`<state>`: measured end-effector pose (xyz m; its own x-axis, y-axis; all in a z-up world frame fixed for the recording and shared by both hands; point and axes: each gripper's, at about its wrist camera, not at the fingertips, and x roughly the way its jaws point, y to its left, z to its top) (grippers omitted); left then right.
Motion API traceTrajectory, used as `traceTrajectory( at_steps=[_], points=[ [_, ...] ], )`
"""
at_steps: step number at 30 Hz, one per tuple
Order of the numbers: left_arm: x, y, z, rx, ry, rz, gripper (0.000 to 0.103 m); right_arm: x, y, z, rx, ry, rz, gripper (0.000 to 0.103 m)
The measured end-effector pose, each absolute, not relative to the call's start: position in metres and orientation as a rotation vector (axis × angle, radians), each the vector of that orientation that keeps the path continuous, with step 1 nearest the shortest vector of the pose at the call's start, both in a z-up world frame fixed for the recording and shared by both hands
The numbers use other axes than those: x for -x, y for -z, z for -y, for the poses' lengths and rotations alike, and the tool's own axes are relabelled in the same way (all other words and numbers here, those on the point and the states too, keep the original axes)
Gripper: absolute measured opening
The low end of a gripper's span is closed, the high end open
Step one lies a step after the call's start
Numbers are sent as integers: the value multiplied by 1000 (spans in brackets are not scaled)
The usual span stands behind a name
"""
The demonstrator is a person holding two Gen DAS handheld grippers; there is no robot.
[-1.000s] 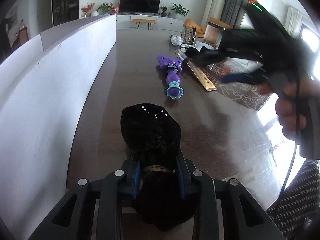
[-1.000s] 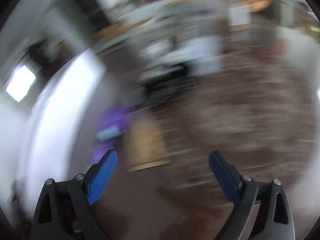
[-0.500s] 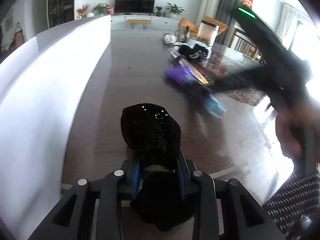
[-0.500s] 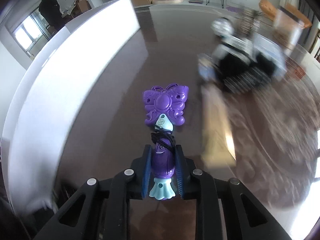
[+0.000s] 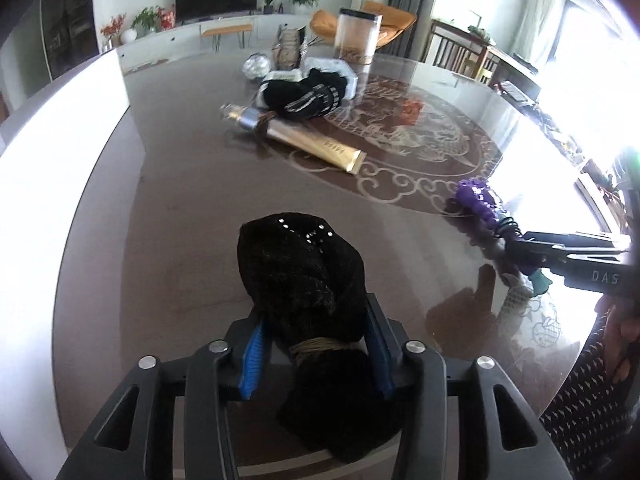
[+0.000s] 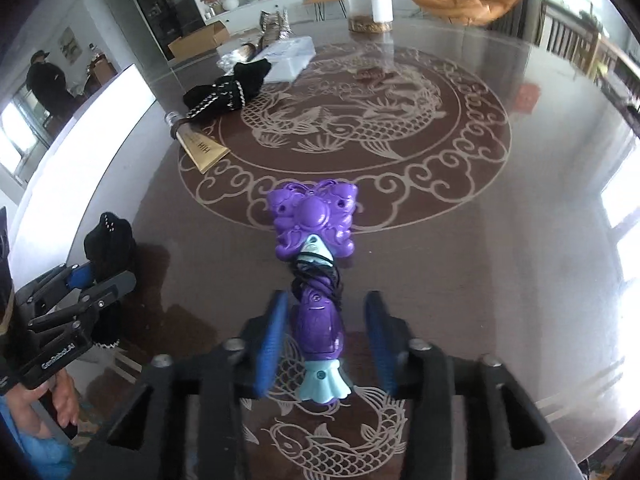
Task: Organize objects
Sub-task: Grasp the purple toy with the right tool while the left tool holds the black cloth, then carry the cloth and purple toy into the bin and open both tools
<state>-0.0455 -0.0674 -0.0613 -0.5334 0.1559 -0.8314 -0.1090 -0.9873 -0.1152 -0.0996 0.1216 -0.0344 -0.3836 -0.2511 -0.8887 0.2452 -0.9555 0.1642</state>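
At the bottom centre of the frame, the right gripper (image 6: 326, 344) is straddling the handle of a purple butterfly toy (image 6: 316, 264); its blue fingers (image 6: 272, 344) are standing apart, a gap showing on the right side. The toy is lying on the dark table (image 6: 500, 260), its butterfly head pointing up the frame. At the lower left, the left gripper (image 6: 86, 276) is clamping a black bundle (image 6: 110, 240). In the upper left, a gold tube (image 6: 202, 148) is lying beside a black studded cloth (image 6: 230, 90). A clear jar (image 6: 368, 2) is standing at the top centre.

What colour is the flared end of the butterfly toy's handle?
Light teal; the butterfly toy is otherwise purple. The right wrist view shows it best.
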Motion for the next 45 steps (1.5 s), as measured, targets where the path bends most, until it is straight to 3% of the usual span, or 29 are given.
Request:
traceTrajectory(
  at_steps=[2,7,8,9,10,12,13,18,26,31,36,39,41,43,45],
  points=[
    [44,62,77,1451,-2625,91,60,100,32,-118,-1552,2371,-10,51],
    [44,63,88,1478,-2604,90,64,115,34,-84,-1581,2317,-242,55],
    [45,64,83,1489,-2594,39,68,116,35,-80,-1592,2322,-288,52],
    [44,64,77,1502,-2585,-44,69,117,34,-78,-1601,2331,-309,36],
    [45,66,72,1506,-2592,-109,69,117,32,-78,-1603,2336,-306,21],
    [41,63,69,1451,-2619,-107,33,118,31,-82,-1621,2331,-267,21],
    [40,62,70,1453,-2619,-89,28,117,30,-85,-1623,2327,-233,21],
    [23,34,87,1293,-2654,89,28,103,11,-97,-1528,2300,12,21],
    [-27,-65,177,1050,-2865,328,28,85,-61,-40,-1285,2248,155,21],
    [-46,-87,265,1086,-3071,398,28,72,-113,62,-1115,2063,171,21],
    [-50,-61,344,1307,-3182,488,28,64,-142,181,-1030,1875,128,21],
    [-44,-39,369,1489,-3171,490,34,65,-140,239,-1034,1808,99,21],
    [-45,-31,376,1565,-3186,495,50,66,-130,267,-1044,1813,61,25],
    [-47,-26,377,1580,-3187,515,63,68,-121,283,-1071,1825,37,51],
    [-51,-26,370,1524,-3211,518,73,66,-120,283,-1062,1848,26,53]
  ],
)
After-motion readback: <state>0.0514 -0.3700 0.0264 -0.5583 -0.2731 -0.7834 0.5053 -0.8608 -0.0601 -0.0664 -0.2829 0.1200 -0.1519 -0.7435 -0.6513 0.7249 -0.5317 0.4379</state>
